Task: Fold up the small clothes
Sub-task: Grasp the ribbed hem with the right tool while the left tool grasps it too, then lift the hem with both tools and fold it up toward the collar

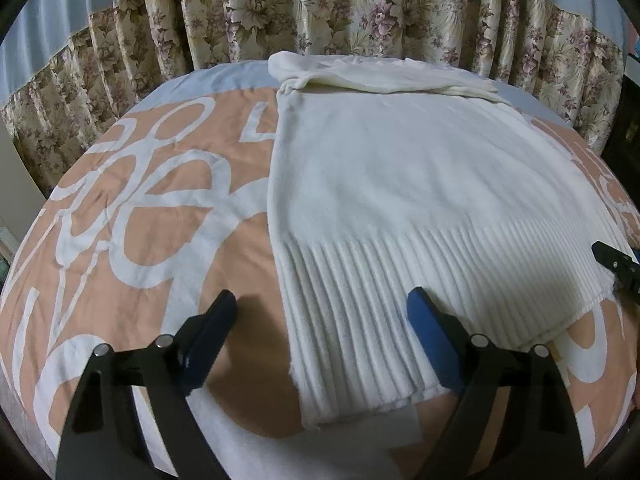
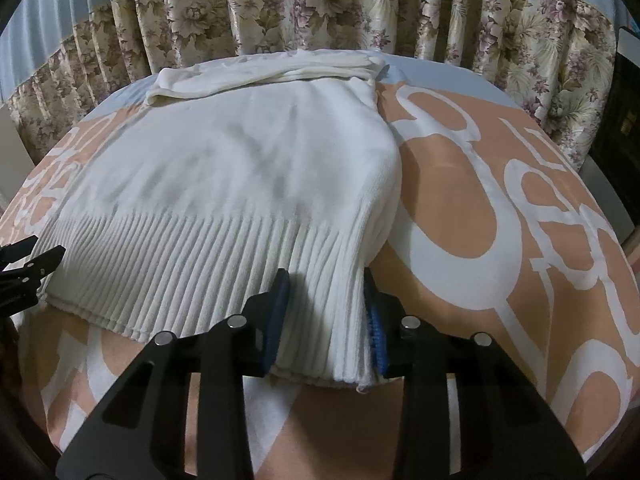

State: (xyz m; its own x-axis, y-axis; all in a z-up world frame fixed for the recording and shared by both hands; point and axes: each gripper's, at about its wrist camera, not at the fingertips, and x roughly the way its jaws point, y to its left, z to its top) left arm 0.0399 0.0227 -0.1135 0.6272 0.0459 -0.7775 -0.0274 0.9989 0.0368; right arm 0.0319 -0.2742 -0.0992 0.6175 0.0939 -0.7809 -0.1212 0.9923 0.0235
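A white knitted sweater [image 1: 400,168] lies flat on the bed, ribbed hem toward me and its sleeves folded across the far end. My left gripper [image 1: 322,296] stands open over the hem's left corner: one fingertip rests on the sheet, the other on the ribbing. In the right wrist view, my right gripper [image 2: 325,280] is shut on the sweater's [image 2: 240,168] right hem corner, with the ribbed fabric bunched between its blue pads. Each gripper also shows at the edge of the other's view: the right gripper [image 1: 616,264] and the left gripper [image 2: 28,268].
The bed sheet [image 1: 160,208] is peach with large white lettering and reaches out on both sides of the sweater. A floral curtain [image 1: 320,8] hangs right behind the bed. Dark furniture [image 2: 624,120] stands at the far right.
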